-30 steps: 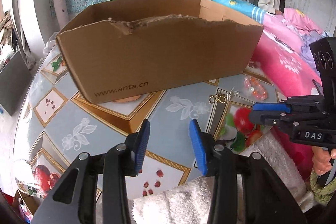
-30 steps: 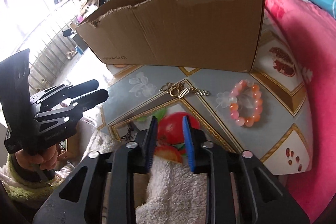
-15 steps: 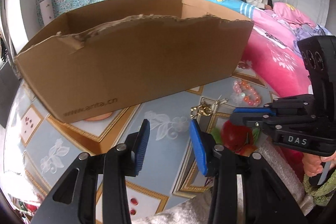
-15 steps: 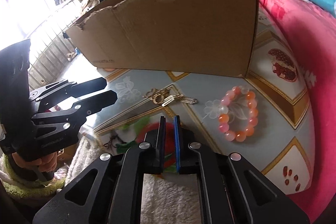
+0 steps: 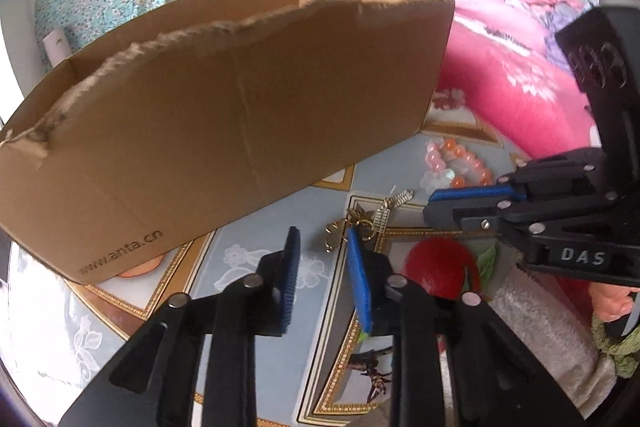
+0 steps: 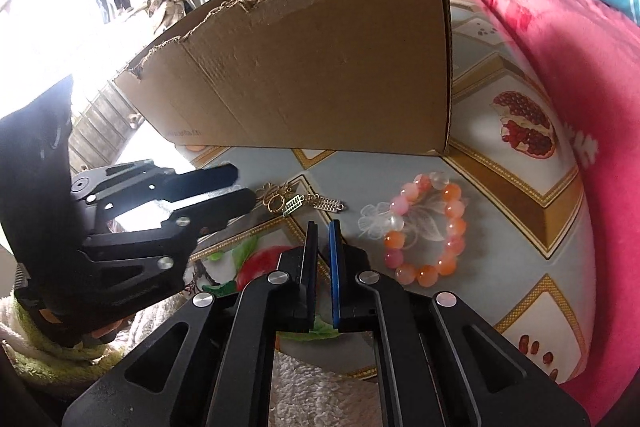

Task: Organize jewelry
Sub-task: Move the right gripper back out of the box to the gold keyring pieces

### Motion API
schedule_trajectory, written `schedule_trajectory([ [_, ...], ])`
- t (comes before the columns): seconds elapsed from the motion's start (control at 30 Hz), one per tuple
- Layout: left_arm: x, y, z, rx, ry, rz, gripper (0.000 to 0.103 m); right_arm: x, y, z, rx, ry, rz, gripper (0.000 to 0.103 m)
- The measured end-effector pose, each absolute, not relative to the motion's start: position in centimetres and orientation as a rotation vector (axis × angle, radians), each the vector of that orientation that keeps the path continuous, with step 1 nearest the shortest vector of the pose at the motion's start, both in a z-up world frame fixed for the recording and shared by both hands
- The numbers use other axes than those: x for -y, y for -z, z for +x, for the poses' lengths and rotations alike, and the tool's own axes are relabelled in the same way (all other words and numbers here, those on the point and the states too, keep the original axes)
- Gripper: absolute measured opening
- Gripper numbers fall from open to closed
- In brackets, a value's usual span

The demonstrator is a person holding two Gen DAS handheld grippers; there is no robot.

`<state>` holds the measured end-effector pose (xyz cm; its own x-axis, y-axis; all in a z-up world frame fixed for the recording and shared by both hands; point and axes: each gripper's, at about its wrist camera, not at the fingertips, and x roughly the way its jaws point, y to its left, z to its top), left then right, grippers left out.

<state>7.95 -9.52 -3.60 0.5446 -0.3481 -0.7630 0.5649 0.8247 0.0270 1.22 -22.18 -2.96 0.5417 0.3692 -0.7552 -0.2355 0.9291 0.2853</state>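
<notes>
so the left gripper [image 5: 322, 277] is closing down, nothing between its jaws yet, lining up on the gold earrings [image 5: 362, 221] lying by the cardboard box [image 5: 240, 131], while the right gripper [image 6: 323, 267] is hanging back pinched nearly closed and empty, bead bracelet [image 6: 424, 231] just beside it

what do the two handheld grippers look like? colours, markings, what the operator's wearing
Both grippers, left and right, are matte black linkage frames with silver pivot pins and ribbed blue pads. The right one carries white "DAS" lettering on its side. A green knit cuff shows at the left hand. No cables visible.
</notes>
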Motion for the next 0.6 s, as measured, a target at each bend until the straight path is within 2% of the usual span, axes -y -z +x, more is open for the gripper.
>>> schedule_trajectory([
  [0.27,9.7,3.6,8.5,-0.845,0.582,0.3,0.021,22.1,2.8,1.6,-0.935,-0.362,0.166,0.004],
  [0.43,9.3,3.6,8.8,-0.861,0.577,0.291,0.008,22.2,2.8,1.6,-0.935,-0.363,0.167,0.004],
  [0.6,8.4,3.6,9.0,-0.88,0.559,0.256,0.006,22.2,2.9,1.6,-0.935,-0.364,0.165,0.004],
])
